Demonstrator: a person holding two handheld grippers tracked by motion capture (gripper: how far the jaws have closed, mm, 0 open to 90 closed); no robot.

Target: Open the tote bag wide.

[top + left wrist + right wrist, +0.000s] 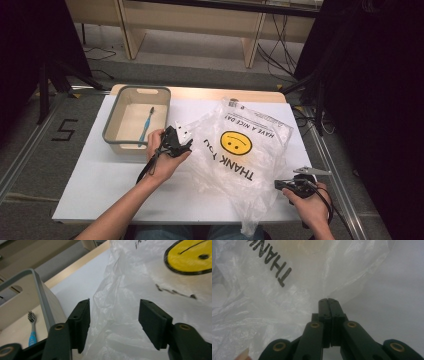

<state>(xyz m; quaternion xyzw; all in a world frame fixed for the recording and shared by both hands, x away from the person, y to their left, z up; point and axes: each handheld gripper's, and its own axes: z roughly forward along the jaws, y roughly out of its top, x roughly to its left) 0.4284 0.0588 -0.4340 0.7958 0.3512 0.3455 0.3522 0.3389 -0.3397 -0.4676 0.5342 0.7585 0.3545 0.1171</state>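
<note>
A clear plastic bag (240,165) with a yellow smiley face and "THANK YOU" printed on it lies crumpled across the white table top. My left gripper (185,144) is at the bag's left edge. In the left gripper view it (113,307) stands open, with the bag's film (120,322) loose between the jaws and neither pad pressing on it. My right gripper (278,184) is at the bag's lower right edge; its jaws (328,299) are shut, with the bag's (274,302) creases converging on the tips. A blue toothbrush (146,124) (32,327) lies in the bin.
A beige bin with a grey rim (111,117) (37,282) stands at the table's back left, close to my left gripper. The white table top (100,185) is bare at the front left. Beyond the table there are wooden furniture legs and cables on the floor.
</note>
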